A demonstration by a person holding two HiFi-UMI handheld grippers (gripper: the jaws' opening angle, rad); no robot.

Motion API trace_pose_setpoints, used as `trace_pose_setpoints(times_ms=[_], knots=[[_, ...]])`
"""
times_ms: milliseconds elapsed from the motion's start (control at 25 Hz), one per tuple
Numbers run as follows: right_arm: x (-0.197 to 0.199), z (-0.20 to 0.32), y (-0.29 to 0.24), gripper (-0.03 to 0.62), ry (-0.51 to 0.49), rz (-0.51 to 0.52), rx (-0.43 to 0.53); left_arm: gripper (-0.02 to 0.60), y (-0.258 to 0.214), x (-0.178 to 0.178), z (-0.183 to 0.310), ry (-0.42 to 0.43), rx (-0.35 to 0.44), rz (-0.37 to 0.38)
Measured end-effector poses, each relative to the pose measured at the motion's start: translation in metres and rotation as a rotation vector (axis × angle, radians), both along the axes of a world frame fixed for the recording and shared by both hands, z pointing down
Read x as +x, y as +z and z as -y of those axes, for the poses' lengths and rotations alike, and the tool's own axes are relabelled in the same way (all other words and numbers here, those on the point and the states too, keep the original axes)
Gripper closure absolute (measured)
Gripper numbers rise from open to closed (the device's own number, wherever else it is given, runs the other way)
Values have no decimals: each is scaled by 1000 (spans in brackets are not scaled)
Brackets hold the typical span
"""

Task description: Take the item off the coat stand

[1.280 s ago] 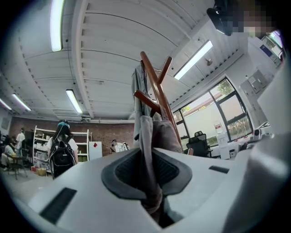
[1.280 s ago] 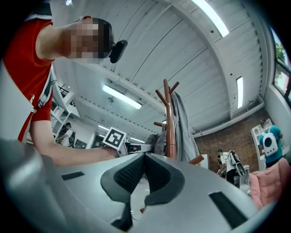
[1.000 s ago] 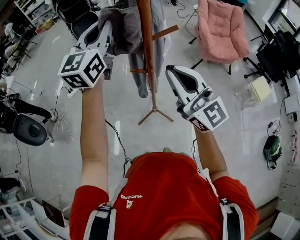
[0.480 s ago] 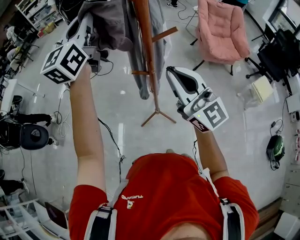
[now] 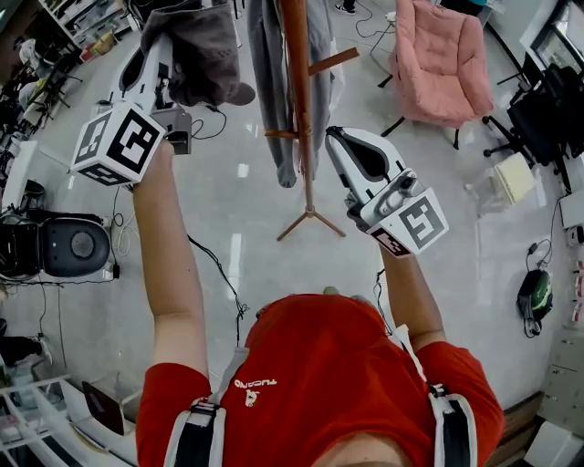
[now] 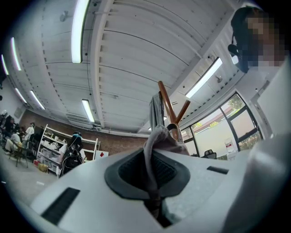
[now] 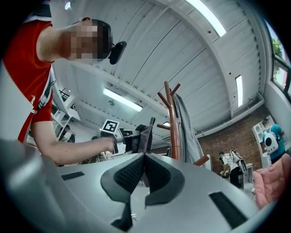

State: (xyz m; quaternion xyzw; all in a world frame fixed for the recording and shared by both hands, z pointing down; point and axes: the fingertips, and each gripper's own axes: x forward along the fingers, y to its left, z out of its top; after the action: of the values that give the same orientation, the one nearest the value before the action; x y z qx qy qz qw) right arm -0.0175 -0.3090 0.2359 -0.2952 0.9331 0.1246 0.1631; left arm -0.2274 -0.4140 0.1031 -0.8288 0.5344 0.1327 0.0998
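Observation:
My left gripper [image 5: 157, 44] is raised at the upper left, shut on a grey cloth item [image 5: 205, 57] that looks like a cap. The item hangs clear of the wooden coat stand [image 5: 299, 91], to its left. In the left gripper view a fold of the grey item [image 6: 153, 150] is pinched between the pads, with the coat stand [image 6: 166, 98] beyond it. My right gripper [image 5: 334, 137] is just right of the pole, shut with nothing in it. In the right gripper view the right gripper [image 7: 143, 157] has its pads together, and the grey item [image 7: 146, 133] shows left of the coat stand [image 7: 172, 118].
A long grey garment [image 5: 266, 82] still hangs on the stand. A pink armchair [image 5: 443, 55] stands at the back right. A black machine [image 5: 68, 246] and cables [image 5: 214, 269] lie on the floor at left. Shelving [image 5: 78, 18] fills the top left corner.
My left gripper has carried the grey item up and to the left, away from the stand's pole. The right gripper has stayed where it was.

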Motion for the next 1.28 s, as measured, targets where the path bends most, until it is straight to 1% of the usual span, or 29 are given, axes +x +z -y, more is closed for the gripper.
trace_pose_setpoints(times_ms=[160,360,640,920,1000,1280], knots=[[-5,-8,-2,569,-20,5,7,561,17,6,-33,27,3,-8],[-6,-26,-2,569,-36,12,9,561,51,18,-76,63,-26,-19],[-6,-42,1,569,-41,22,4,561,86,29,-117,83,-48,-47],[-3,-52,19,569,-28,-25,13,561,133,50,-135,122,-96,-65],[-1,-55,25,569,-21,-38,-1,561,141,54,-141,123,-103,-64],[2,-56,30,569,-3,-33,-13,561,159,56,-146,110,-140,-61]])
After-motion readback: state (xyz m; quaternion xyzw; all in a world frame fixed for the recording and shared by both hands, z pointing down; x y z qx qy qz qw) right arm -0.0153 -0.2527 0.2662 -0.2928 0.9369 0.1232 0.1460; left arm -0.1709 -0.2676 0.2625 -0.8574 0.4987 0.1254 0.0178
